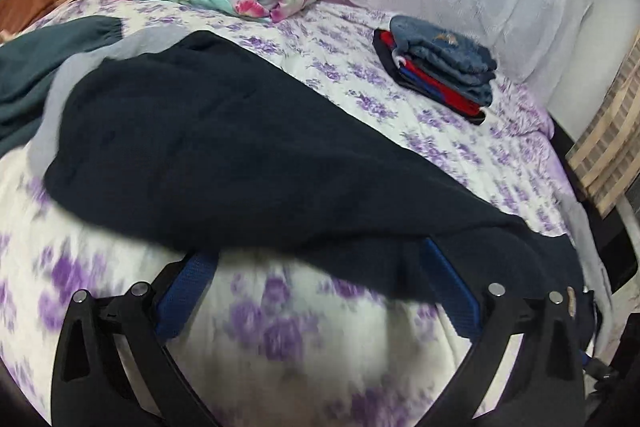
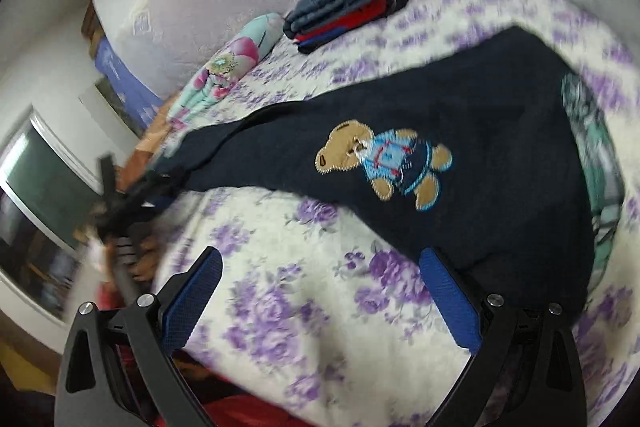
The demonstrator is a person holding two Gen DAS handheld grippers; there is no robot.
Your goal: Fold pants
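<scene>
Nearest the lens, the right gripper (image 2: 320,291) has its blue pads wide apart, one pad touching the waist edge of the navy pants (image 2: 440,115), which lie spread across the purple-flowered bedspread (image 2: 304,327). The left gripper (image 1: 316,279) is also spread, its tips hidden under the pants' hem. Judged risk: with nothing clamped, a lift would drag or bunch the cloth, skewing the fold. A teddy bear patch (image 2: 384,163) sits on the pants. No legible writing anywhere.
</scene>
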